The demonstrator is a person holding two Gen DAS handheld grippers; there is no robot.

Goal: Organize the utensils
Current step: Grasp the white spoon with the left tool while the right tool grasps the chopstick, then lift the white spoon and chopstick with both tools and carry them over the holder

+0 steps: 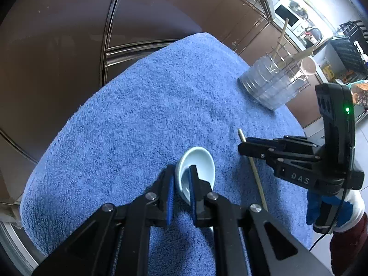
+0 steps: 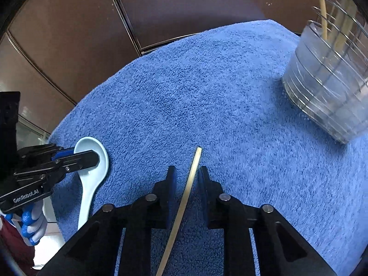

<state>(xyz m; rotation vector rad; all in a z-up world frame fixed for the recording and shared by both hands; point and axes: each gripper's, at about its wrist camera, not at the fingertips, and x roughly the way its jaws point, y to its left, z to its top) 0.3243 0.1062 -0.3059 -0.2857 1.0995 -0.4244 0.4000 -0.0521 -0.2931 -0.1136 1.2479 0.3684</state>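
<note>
Spoon [image 2: 92, 174] in left tool [image 2: 97, 157] marked GenRobot.AI, right tool [image 1: 241, 146] marked DAS

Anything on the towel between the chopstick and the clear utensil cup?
Nothing visible: bare blue towel lies between the chopstick, in the right claw, and the clear cup. The pale blue spoon lies on the opposite side.

spoon handle [image 1: 210, 227]: being hidden behind the left gripper's fingers
chopstick [image 2: 184, 204]: lower end being cut off by the bottom edge
holder [image 2: 331, 87]: being cropped at the right edge, contents being blurred
</note>
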